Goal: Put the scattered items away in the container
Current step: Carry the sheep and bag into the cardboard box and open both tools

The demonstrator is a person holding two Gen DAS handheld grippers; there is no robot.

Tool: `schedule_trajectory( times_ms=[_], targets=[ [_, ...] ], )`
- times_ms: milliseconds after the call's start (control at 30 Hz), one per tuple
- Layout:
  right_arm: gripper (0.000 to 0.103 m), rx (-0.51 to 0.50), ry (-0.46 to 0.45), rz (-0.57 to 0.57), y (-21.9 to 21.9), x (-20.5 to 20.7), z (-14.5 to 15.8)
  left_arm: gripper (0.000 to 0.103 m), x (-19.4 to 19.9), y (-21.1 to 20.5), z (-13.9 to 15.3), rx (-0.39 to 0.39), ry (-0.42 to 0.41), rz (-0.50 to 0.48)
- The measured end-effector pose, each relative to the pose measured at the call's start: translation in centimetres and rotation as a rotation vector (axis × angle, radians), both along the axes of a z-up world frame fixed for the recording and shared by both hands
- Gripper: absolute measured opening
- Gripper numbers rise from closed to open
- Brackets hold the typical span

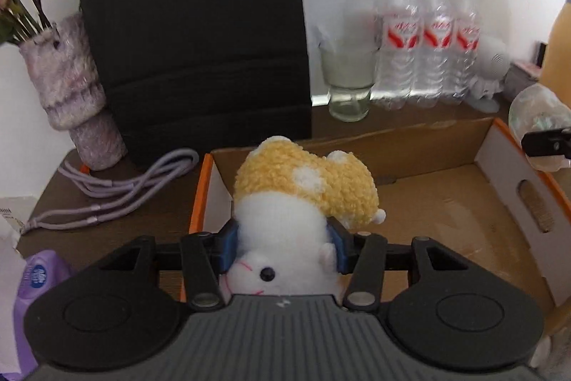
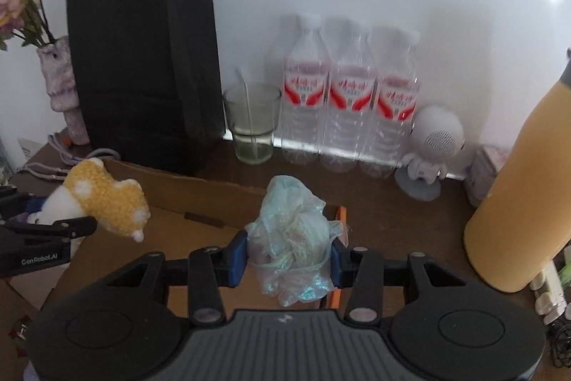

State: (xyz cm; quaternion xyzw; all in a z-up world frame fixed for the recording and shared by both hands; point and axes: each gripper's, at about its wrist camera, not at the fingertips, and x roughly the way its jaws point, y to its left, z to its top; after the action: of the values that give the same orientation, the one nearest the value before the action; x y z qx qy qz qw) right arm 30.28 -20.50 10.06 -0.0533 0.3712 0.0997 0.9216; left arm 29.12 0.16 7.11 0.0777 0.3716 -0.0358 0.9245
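The left gripper (image 1: pixel 282 247) clamps a yellow-and-white plush hamster (image 1: pixel 303 202) over the cardboard box's (image 1: pixel 421 145) left end. The right gripper (image 2: pixel 289 257) pinches a crumpled iridescent bag (image 2: pixel 292 238) by the box's orange right edge; the floor between is bare.

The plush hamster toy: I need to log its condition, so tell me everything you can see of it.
The white-and-yellow plush hamster toy has a curly yellow fleece back with white spots, a smooth white belly, a black bead eye and pink stitched whiskers. The left gripper clamps its white body between blue pads. It lies face toward the camera, held above the open cardboard box, touching nothing else visible.
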Motion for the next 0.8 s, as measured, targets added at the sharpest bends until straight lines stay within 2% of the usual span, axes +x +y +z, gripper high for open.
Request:
schedule_trajectory(
  times_ms=[100,133,200,267,333,400,533,667,800],
  targets=[
    [0.043,-0.118,0.028,0.031,2.2,1.8,-2.9,0.052,1.4,1.0,-1.7,-0.021,0.066,0.053],
    [0.043,-0.144,0.042,0.039,2.9,2.3,-3.7,0.056,1.6,1.2,-2.2,-0.015,0.078,0.069],
    [0.044,-0.203,0.069,0.061,3.8,2.9,-5.2,0.056,1.7,1.6,-2.3,-0.020,0.077,0.080],
    [0.052,-0.308,0.064,0.052,4.7,3.1,-6.6,0.061,1.4,1.8,-1.8,-0.030,0.067,0.077],
    [0.060,-0.363,0.072,0.049,5.1,3.4,-7.4,0.074,1.3,1.8,-1.4,-0.040,0.066,0.076],
    [0.062,-0.311,0.078,0.065,4.6,3.1,-6.8,0.079,1.0,1.8,-0.9,-0.046,0.055,0.084],
    [0.077,-0.211,0.028,0.035,2.9,1.9,-2.9,0.080,0.1,2.4,1.5,-0.108,0.026,0.090],
    [0.080,-0.085,-0.017,0.009,1.0,-0.1,1.8,0.085,-1.3,3.4,5.2,-0.137,-0.025,0.105],
    [0.083,0.028,-0.026,0.039,-0.7,-3.8,4.2,0.091,-3.6,4.4,7.3,-0.163,-0.005,0.085]
  ],
)
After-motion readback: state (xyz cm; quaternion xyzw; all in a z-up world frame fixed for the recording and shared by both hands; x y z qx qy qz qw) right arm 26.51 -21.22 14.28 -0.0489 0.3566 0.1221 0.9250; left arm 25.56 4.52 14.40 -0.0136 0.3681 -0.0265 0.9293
